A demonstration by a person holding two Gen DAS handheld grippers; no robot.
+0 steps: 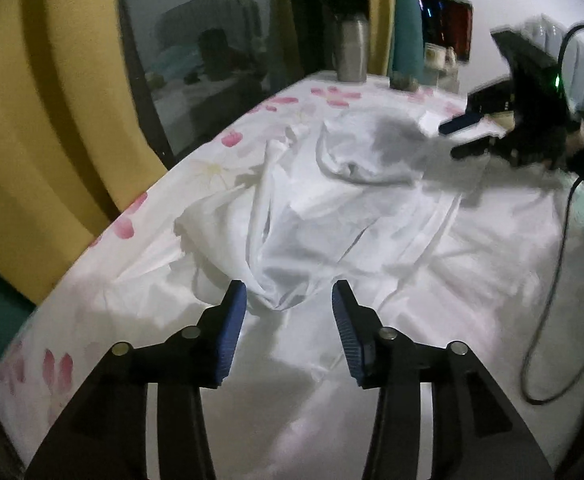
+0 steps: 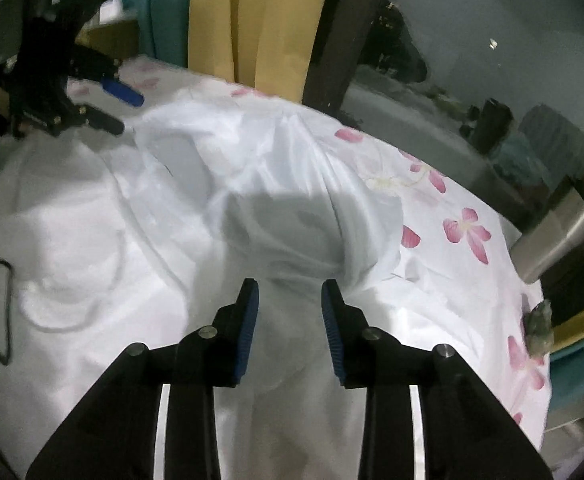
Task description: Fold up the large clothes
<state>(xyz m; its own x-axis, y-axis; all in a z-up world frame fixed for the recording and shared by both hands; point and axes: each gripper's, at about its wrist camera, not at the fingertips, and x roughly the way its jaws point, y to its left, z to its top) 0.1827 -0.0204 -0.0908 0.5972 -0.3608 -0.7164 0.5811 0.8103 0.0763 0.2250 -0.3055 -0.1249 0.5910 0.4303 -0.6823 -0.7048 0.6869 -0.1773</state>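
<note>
Both tools tilt down toward the bed. The left gripper (image 1: 290,304) stands spread over a bunched peak of the white garment (image 1: 332,208), pads clear. The right gripper (image 2: 290,300) is parted too, gripping nothing. Beyond, the flowered sheet (image 2: 464,232) and a steel flask (image 1: 353,46).

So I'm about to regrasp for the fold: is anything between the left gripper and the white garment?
Nothing visible. The left gripper is open, with a bunched corner of the garment just past its fingertips. The steel bottle and black cable sit off to the sides.
</note>
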